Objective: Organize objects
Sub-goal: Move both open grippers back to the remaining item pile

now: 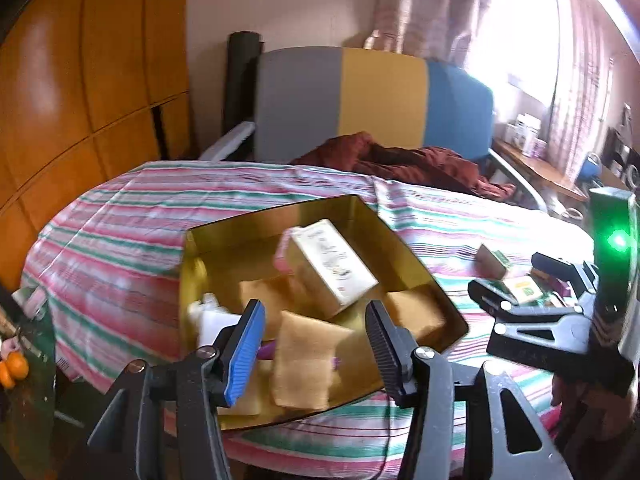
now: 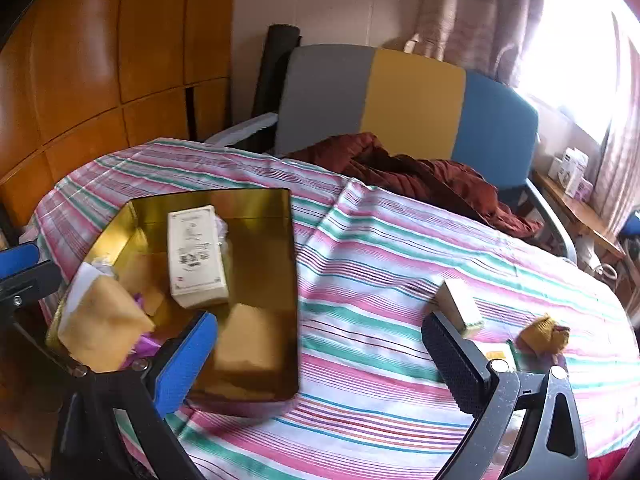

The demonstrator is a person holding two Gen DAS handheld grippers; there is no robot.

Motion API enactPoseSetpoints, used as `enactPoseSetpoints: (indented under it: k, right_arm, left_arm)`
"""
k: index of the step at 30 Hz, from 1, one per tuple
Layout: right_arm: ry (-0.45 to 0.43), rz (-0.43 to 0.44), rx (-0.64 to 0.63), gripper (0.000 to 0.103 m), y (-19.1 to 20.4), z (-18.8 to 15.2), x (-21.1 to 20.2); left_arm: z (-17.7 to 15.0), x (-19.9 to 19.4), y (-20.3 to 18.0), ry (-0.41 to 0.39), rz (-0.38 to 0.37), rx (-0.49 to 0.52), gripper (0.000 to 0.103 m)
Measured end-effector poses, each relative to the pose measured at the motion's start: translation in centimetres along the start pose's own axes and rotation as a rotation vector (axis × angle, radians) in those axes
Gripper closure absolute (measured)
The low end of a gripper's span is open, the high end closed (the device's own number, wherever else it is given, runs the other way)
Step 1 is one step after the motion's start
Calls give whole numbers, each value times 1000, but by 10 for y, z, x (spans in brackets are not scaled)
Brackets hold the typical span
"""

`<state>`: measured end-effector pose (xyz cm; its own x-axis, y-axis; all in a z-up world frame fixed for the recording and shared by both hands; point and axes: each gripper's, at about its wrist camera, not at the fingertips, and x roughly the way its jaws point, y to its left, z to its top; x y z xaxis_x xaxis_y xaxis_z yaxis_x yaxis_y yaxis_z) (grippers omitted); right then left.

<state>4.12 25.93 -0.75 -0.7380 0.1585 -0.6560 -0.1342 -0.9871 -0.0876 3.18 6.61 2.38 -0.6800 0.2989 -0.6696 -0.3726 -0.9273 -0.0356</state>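
A gold tin box (image 1: 412,256) (image 2: 294,264) sits on the striped tablecloth. In it lie a cream carton (image 1: 334,266) (image 2: 196,256), tan pouches (image 1: 306,364) (image 2: 102,322), a white item and something purple. My left gripper (image 1: 316,344) is open and empty, hovering over the box's near edge. My right gripper (image 2: 320,350) is open and empty, over the cloth right of the box; it also shows in the left wrist view (image 1: 520,300). A small box (image 2: 460,308) (image 1: 492,258), a flat green-and-yellow packet (image 2: 500,354) and a mustard knitted item (image 2: 544,334) lie on the cloth near its right finger.
A dark red garment (image 2: 420,172) lies at the table's far side against a grey, yellow and blue chair (image 2: 412,100). Wooden cabinets (image 2: 100,60) stand at left. A side shelf with boxes (image 2: 572,176) is by the curtained window. Oranges (image 1: 12,368) sit at far left.
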Motion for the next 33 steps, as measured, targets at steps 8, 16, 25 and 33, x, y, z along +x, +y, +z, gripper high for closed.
enactPoseSetpoints:
  k: [8, 16, 25, 33]
  right_arm:
    - [47, -99, 129, 0, -81, -10, 1]
    - [72, -310, 364, 0, -218, -29, -11]
    - [49, -354, 740, 0, -299, -67, -25]
    - [39, -319, 858, 0, -315, -80, -26]
  left_arm:
    - [-1, 9, -28, 37, -99, 76, 47]
    - [5, 26, -69, 96, -187, 168, 47]
    - [11, 42, -146, 126, -316, 349, 47]
    - [15, 74, -215, 220, -455, 509, 47]
